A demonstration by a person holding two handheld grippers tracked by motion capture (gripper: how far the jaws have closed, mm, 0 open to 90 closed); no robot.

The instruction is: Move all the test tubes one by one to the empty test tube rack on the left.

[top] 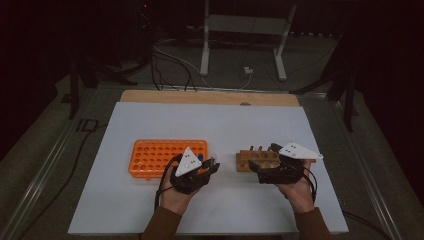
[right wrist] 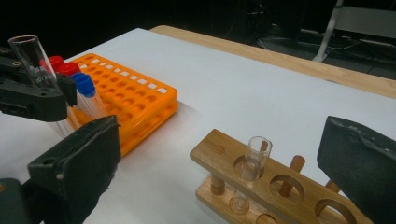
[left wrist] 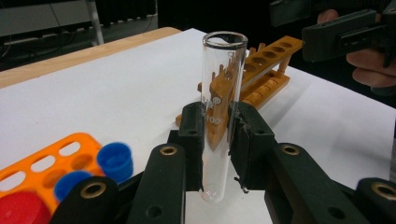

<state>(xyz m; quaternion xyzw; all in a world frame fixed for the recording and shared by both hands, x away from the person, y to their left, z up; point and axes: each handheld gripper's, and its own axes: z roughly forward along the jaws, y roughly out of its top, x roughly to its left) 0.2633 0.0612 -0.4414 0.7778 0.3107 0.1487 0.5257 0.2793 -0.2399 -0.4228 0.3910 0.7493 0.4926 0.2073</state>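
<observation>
1. Left gripper view is showing the left gripper (left wrist: 217,140) clamping a clear glass test tube (left wrist: 219,107) between its two black jaws, with the pads pressing on the tube's lower half.
2. That tube is standing upright, its long axis vertical, its open mouth pointing up and its rounded bottom hanging just below the jaws, above the white table top (left wrist: 116,88).
3. An orange plastic tube rack (top: 167,156) is sitting just beside the left gripper, holding blue-capped tubes (right wrist: 86,91) and red-capped tubes (right wrist: 60,65) at its near end.
4. Right gripper view is showing the right gripper (right wrist: 219,163) standing wide, nothing between its jaws, which are flanking the near end of a brown wooden tube rack (right wrist: 280,186).
5. A second clear glass tube (right wrist: 250,172) is resting in that wooden rack's end hole, leaning slightly, mouth up.
6. High view is showing both hands low over the table, the racks well apart.
</observation>
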